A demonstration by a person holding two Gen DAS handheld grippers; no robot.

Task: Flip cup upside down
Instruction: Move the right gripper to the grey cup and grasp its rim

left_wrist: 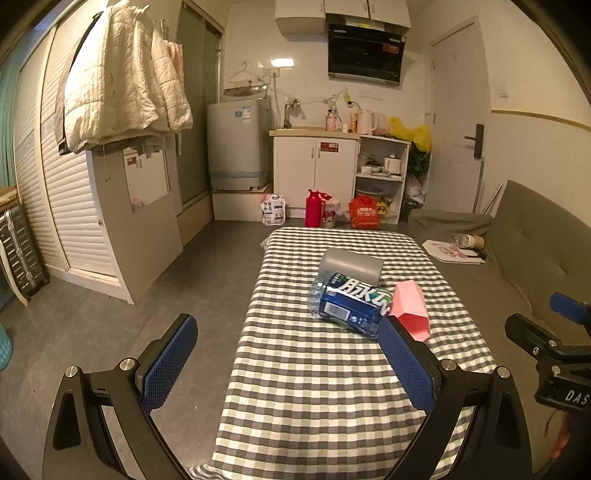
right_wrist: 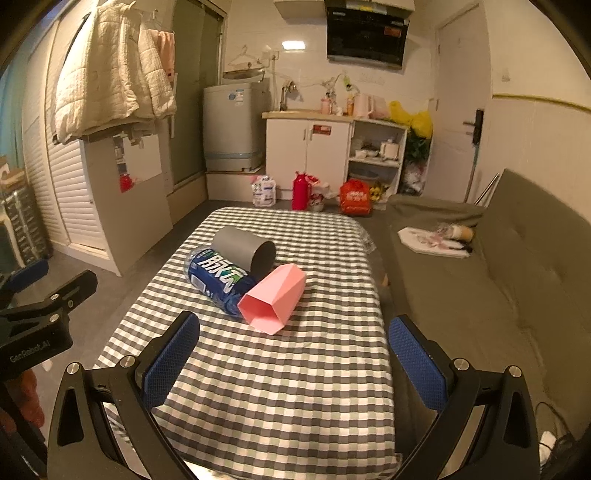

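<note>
Two grippers are hovering over the near end of a table (right_wrist: pixel 280 398) draped in a grey-and-white checked cloth, which is running up the middle of both views.

Room, left to right in the right wrist view: a cream quilted jacket (right_wrist: pixel 110 70) is hanging in the upper left over white louvred doors (right_wrist: pixel 70 199); a washing machine (right_wrist: pixel 234 125) is standing at centre left; a white cabinet (right_wrist: pixel 308 155) with a sink top is sitting at centre, a black range hood (right_wrist: pixel 365 35) above it; a red thermos (right_wrist: pixel 301 192) and an orange bag (right_wrist: pixel 355 197) are resting on the floor beyond the table's far end; a grey-green sofa (right_wrist: pixel 498 280) is filling the right side.

Three things are lying on their sides mid-table, bunched together. A grey cup (right_wrist: pixel 245 251) is lying farthest back, mouth turned to the right. A blue-labelled plastic bottle (right_wrist: pixel 218 280) is lying in front of it, touching it. A pink faceted cup (right_wrist: pixel 273 299) is lying just right of the bottle, against it, its open mouth facing the camera at lower left. In the left wrist view this pink cup (left_wrist: pixel 410 310) is showing partly behind a blue pad.

Left gripper (left_wrist: pixel 288 365): jaws spread wide, holding nothing, well short of the cups. Right gripper (right_wrist: pixel 293 363): jaws likewise spread, empty, the pink cup lying beyond its fingertips.
</note>
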